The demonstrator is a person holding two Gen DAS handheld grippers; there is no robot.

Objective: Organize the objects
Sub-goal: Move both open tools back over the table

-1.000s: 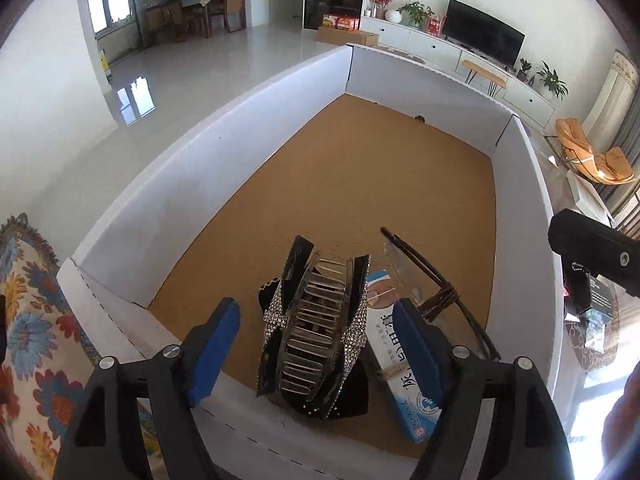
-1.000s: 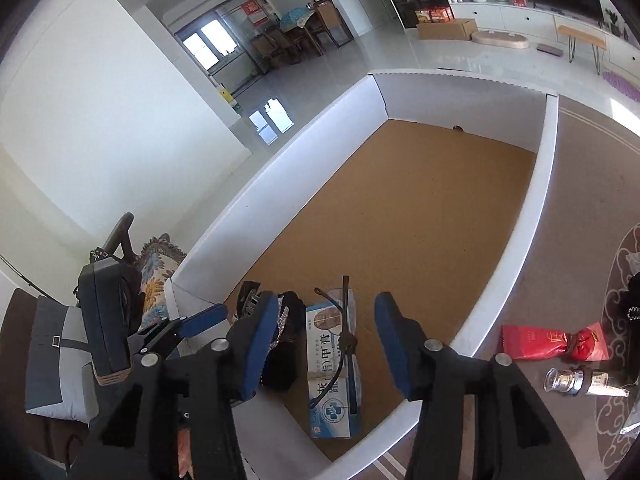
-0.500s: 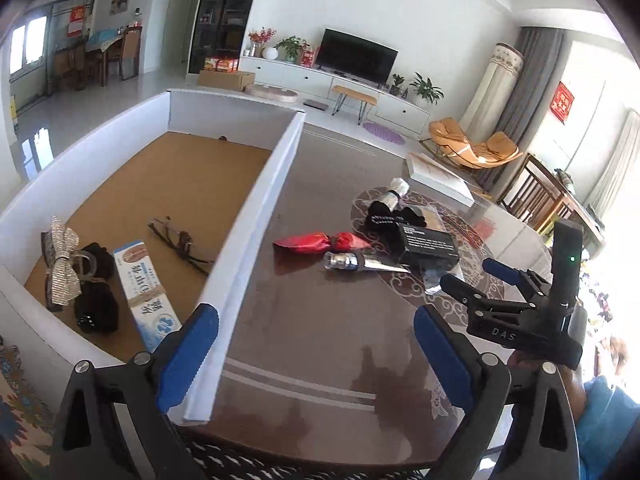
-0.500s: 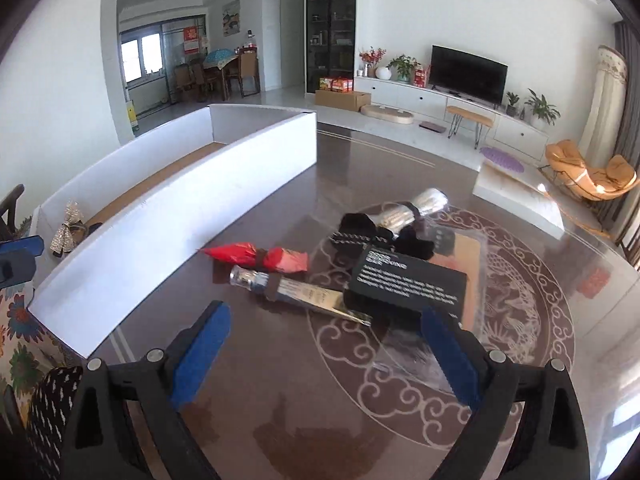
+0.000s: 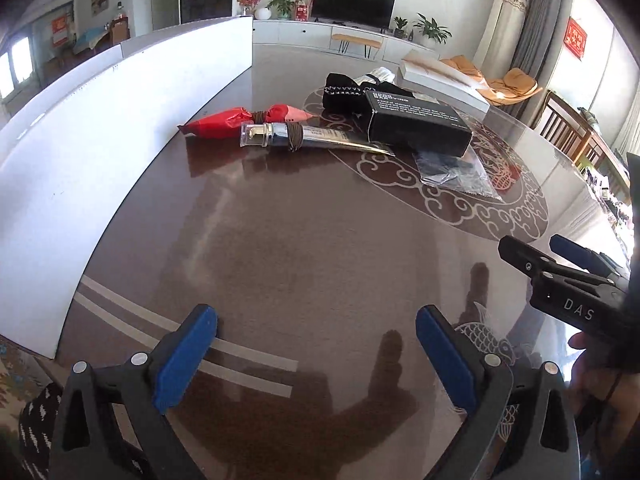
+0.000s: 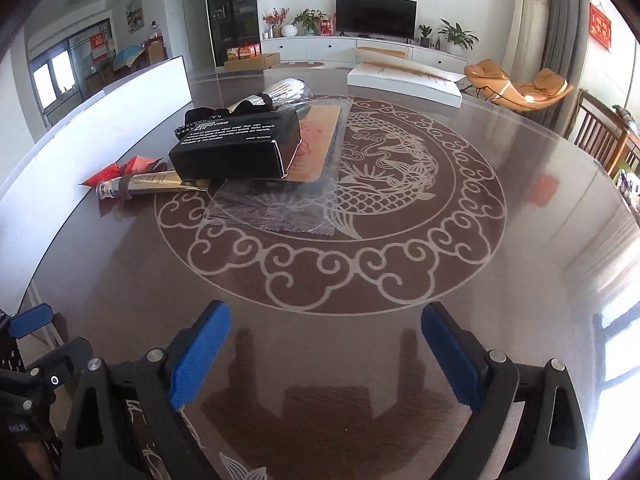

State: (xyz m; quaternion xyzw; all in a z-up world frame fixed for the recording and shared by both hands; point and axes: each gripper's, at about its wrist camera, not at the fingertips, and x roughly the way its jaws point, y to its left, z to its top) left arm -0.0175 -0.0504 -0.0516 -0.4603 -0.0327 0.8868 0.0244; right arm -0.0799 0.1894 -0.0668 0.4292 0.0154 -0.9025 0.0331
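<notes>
On the dark round table lie a red packet [image 5: 236,120] [image 6: 120,170], a silver tube [image 5: 312,138] [image 6: 152,184] with a clear cap, a black box [image 5: 416,122] [image 6: 240,146], a black pouch [image 5: 344,92] and a clear plastic bag [image 5: 456,172] [image 6: 280,208]. My left gripper [image 5: 316,356] is open and empty, well short of them over bare table. My right gripper [image 6: 324,356] is open and empty near the table's front edge; it also shows at the right of the left wrist view [image 5: 560,276].
A large white-walled box [image 5: 100,128] [image 6: 100,128] stands at the left of the table. A flat white box [image 6: 404,80] lies at the table's far side. A wooden chair [image 6: 600,136] stands at the right.
Both grippers have swung away from the white box, where a hair clip, glasses and a toothpaste carton lie, and now face the objects on the table. Both stay open and empty.
</notes>
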